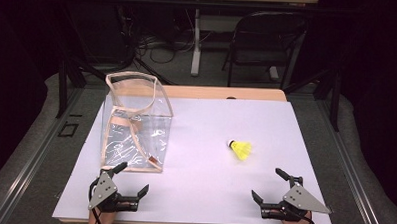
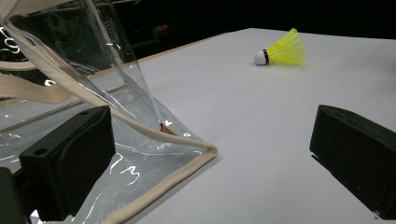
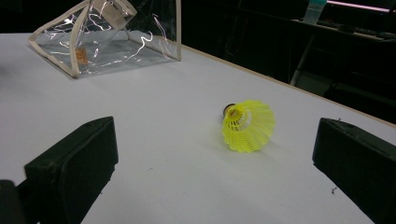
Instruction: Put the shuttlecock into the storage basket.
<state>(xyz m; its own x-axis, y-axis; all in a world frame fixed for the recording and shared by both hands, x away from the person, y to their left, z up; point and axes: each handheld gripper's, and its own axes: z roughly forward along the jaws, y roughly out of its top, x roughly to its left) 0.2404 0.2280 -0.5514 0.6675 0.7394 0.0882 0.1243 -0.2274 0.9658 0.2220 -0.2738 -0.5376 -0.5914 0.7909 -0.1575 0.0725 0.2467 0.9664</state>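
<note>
A clear plastic bag (image 1: 136, 125) with beige trim and straps stands upright on the left half of the white table (image 1: 198, 192). A yellow shuttlecock (image 1: 241, 149) lies on its side right of centre. My left gripper (image 1: 132, 178) rests open at the near left, just in front of the bag's front corner (image 2: 205, 150), nothing between its jaws. At the near right my right gripper (image 1: 269, 185) stands open, empty, and the shuttlecock (image 3: 247, 125) lies ahead of its jaws with the skirt toward me. The bag (image 3: 107, 39) shows far left in that view.
The table's far edge is a wooden strip (image 1: 227, 93). Beyond it stand a black folding chair (image 1: 266, 42) and a white desk leg (image 1: 196, 42) among floor cables. Dark metal frame rails (image 1: 24, 161) run along both sides.
</note>
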